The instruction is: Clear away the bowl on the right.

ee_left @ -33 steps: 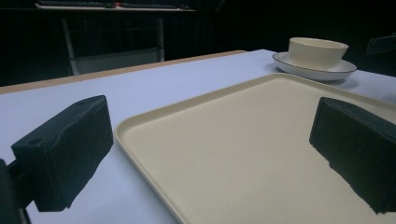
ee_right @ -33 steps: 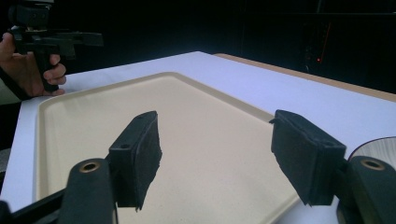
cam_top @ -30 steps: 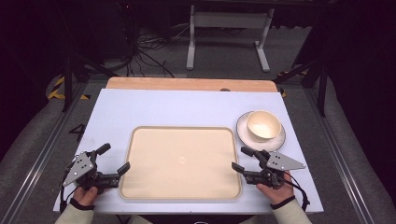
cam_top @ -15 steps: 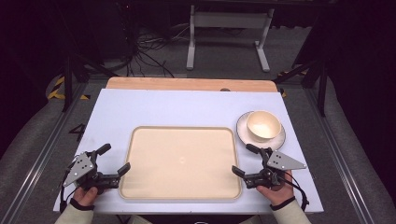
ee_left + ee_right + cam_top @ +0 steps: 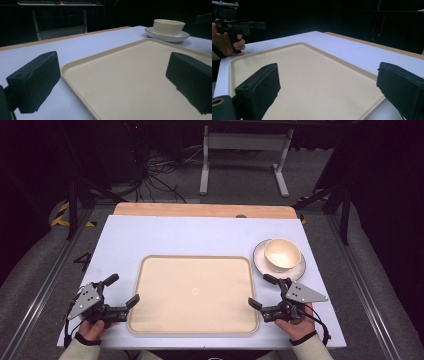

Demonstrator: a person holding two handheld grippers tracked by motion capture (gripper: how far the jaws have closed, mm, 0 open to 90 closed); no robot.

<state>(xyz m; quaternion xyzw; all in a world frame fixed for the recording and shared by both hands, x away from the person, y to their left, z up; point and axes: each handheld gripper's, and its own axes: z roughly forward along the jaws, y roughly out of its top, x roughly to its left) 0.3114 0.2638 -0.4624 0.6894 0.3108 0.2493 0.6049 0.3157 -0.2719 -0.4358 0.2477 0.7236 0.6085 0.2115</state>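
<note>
- Tray (image 5: 195,292): a cream, rounded-corner tray lies flat on the near half of the bench (image 5: 200,237), its near rim close to the bench's near edge.
- Left gripper (image 5: 121,290) sits at the tray's near-left corner, jaws wide apart; in the left gripper view one jaw is over the bare bench and the other over the tray, so they straddle the left rim without pressing on it.
- Right gripper (image 5: 263,291) sits at the near-right corner, jaws spread wide after just opening, with the tray's right rim between them and no pad on it.
- Left hand (image 5: 90,329) and right hand (image 5: 294,324) grip the handles at the bench's near edge, with sleeves cut off by the bottom of the high view.
- Open room: the tray's inside is bare, and a broad strip of white bench runs from its far rim to the wooden strip (image 5: 205,210) along the far edge.
- Bowl (image 5: 282,254) stands on a saucer (image 5: 261,261) just beyond the tray's far-right corner, near the right gripper; the gap between saucer and tray is narrow.
- Hard to make out: the floor beyond the bench is dark, with cables (image 5: 155,175) and a pale frame (image 5: 245,145) only partly legible; the gripper views cut off each jaw at the bottom.
</note>
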